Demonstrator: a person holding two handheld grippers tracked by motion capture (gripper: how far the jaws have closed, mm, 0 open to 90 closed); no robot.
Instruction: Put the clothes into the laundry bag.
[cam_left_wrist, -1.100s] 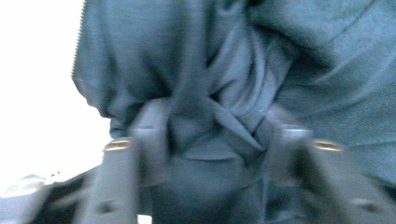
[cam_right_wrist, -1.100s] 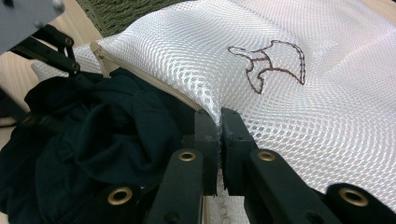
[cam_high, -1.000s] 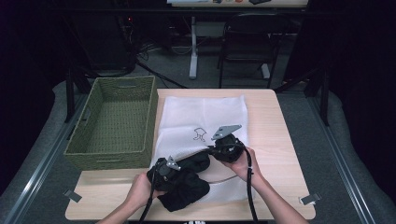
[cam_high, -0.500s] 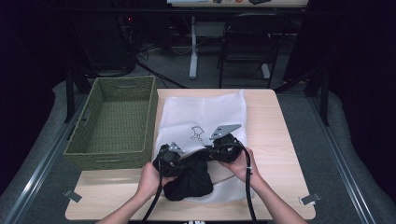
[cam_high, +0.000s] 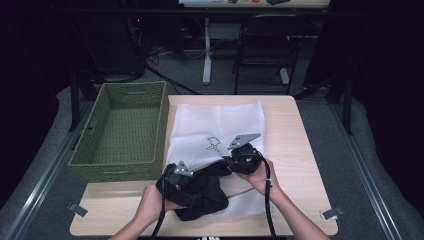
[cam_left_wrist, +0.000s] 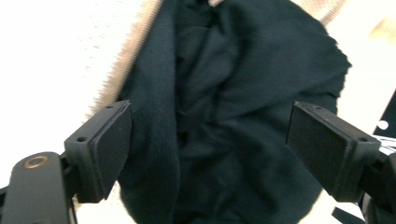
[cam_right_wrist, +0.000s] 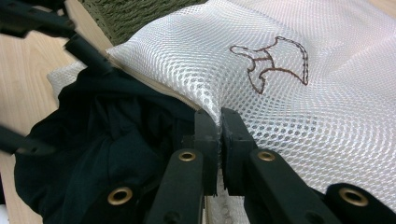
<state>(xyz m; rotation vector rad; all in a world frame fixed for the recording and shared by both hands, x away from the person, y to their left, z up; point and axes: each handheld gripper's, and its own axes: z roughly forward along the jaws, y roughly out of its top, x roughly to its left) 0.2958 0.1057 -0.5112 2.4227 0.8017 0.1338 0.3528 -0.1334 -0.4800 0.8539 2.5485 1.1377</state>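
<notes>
The right gripper (cam_right_wrist: 218, 128) is pinching the top edge of the mesh bag (cam_right_wrist: 299, 93) at its mouth, its jaws closed on the white netting and lifting it a little off the table (cam_high: 295, 135). Just left of those jaws, and partly under the raised edge, the black garment (cam_right_wrist: 107, 154) is lying bunched in the bag's opening. The left gripper (cam_left_wrist: 210, 140) is standing wide open, gripping nothing; the garment (cam_left_wrist: 224, 116) is sitting between its two jaws and ahead of them, with the left jaw touching or nearly touching a fold of the cloth, though which of the two is hard to tell. Beyond that jaw the bag's pale zipper edge (cam_left_wrist: 126, 60) is running up and away. In the high view the left gripper (cam_high: 177, 177) is resting on top of the garment (cam_high: 205, 195) near the table's front edge, while the right gripper (cam_high: 240, 157) is sitting just beside it, farther back, over the bag (cam_high: 215, 120). Well off to the left gripper's far side, a green basket (cam_high: 125, 165) is standing on the table, touching the bag's side.
</notes>
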